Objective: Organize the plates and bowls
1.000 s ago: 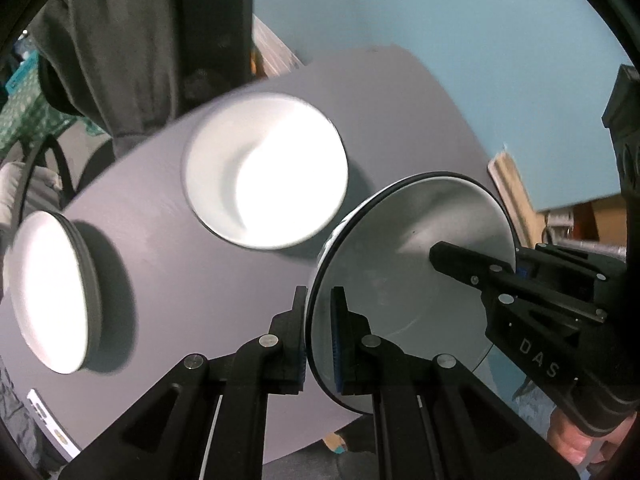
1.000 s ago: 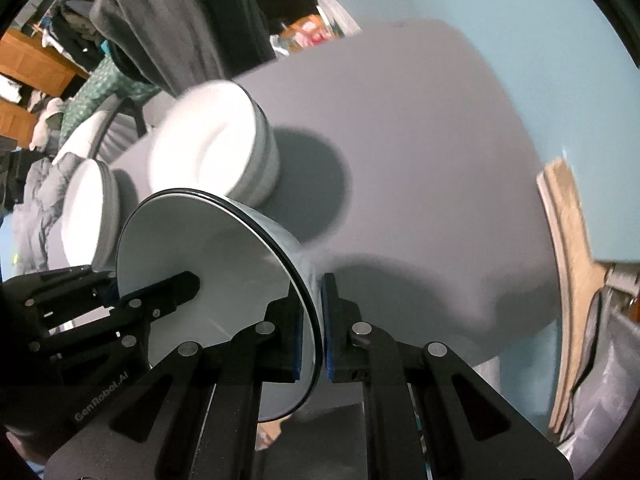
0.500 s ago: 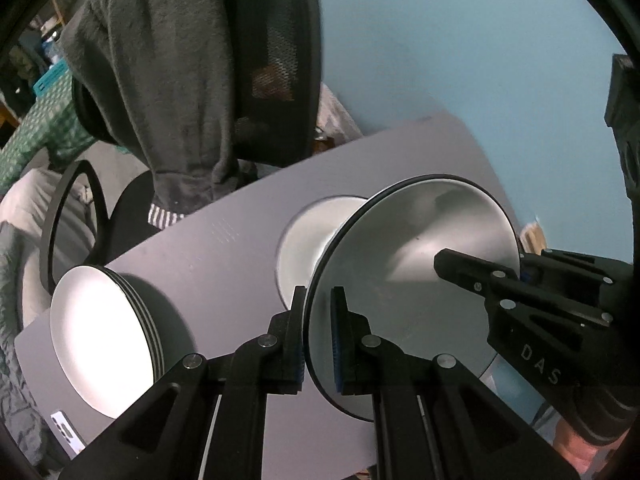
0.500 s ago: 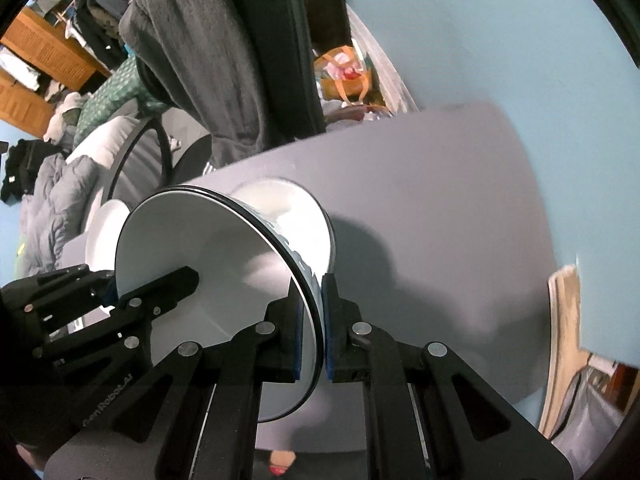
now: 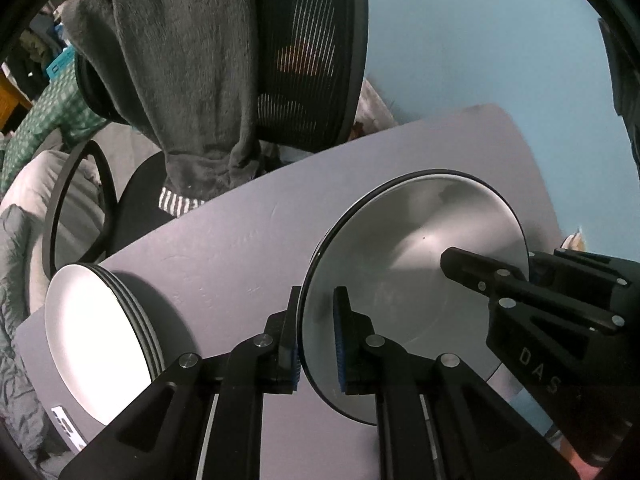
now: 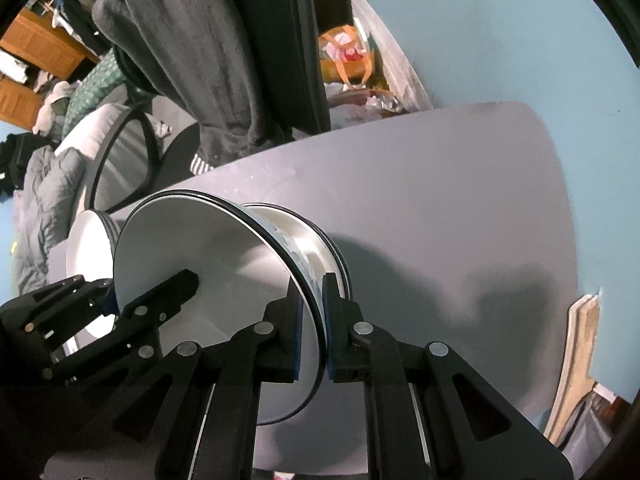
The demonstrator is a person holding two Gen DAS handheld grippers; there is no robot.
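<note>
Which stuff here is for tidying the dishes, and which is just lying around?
For the job:
- black-rimmed white bowl
- stack of white plates
- left hand-held gripper
- right hand-held gripper

Just lying about:
- grey fleece on the black mesh chair
- orange-handled bag

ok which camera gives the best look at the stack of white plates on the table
The left wrist view. There the stack of white plates shows its whole top face and layered rims on the gray table. In the right wrist view only a sliver of it peeks out behind the held bowl and the left tongs.
</note>
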